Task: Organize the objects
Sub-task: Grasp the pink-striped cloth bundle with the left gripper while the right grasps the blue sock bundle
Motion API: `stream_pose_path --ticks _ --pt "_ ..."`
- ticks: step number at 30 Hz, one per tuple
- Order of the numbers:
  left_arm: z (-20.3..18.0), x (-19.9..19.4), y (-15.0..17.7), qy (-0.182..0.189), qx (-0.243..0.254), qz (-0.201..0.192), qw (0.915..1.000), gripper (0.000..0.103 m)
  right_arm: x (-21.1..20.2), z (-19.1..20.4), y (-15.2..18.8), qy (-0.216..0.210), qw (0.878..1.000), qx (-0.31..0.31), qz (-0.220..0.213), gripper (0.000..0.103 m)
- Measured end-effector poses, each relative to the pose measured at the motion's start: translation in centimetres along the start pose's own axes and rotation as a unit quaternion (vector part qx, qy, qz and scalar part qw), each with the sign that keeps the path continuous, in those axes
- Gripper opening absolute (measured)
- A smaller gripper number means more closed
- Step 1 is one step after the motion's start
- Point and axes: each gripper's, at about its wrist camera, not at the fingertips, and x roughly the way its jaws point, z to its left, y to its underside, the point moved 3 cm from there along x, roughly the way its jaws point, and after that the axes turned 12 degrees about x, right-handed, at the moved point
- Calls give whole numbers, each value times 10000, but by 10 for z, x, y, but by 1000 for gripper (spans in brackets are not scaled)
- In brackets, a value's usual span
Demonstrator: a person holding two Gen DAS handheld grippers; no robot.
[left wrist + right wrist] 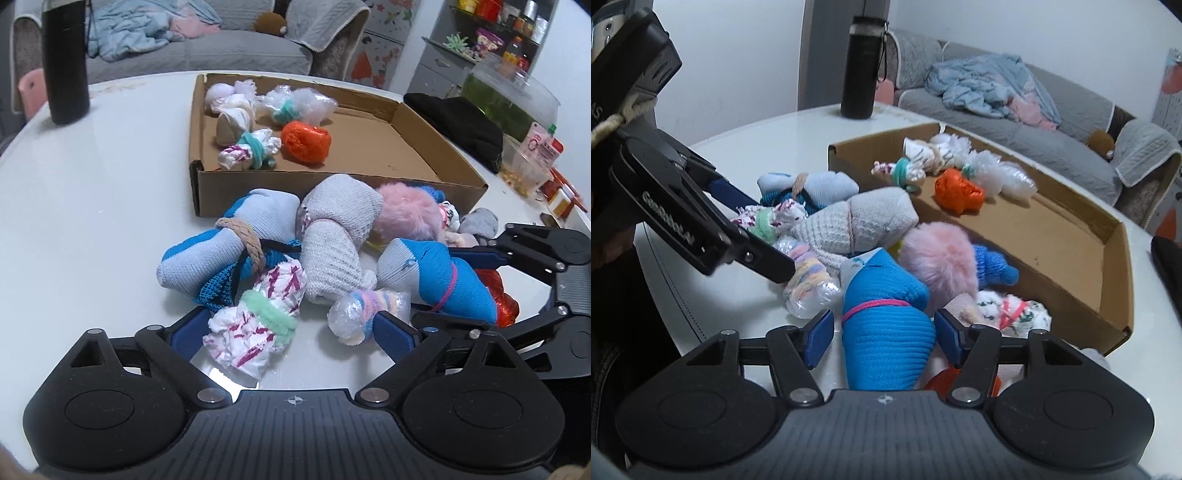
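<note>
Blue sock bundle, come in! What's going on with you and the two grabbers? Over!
Right gripper straddles blue sock bundle, pads not pressing. Left gripper open around white-and-magenta bundle. Clear wrapped bundle crowds its right pad.

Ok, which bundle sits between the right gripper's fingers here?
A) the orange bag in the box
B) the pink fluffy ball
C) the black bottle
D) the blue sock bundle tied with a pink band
D: the blue sock bundle lies between the right gripper fingers, on the table outside the cardboard box.
</note>
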Motion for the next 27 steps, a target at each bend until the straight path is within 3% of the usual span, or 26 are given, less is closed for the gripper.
stream_pose_path --ticks 5,10,21,27 --pt "-8 -1 -2 192 176 22 9997 81 1 -5 3 -123 9998 153 92 47" --pt "-9 -10 7 375 -27 -24 9993 40 -5 -7 5 -177 9996 230 44 45" --pt "-4 -19 17 196 -138 -71 9997 39 -29 -6 -2 -361 9986 332 -177 45" --pt "-5 -44 11 29 -72 -397 9992 39 -57 -13 -18 -462 9967 439 -496 45"
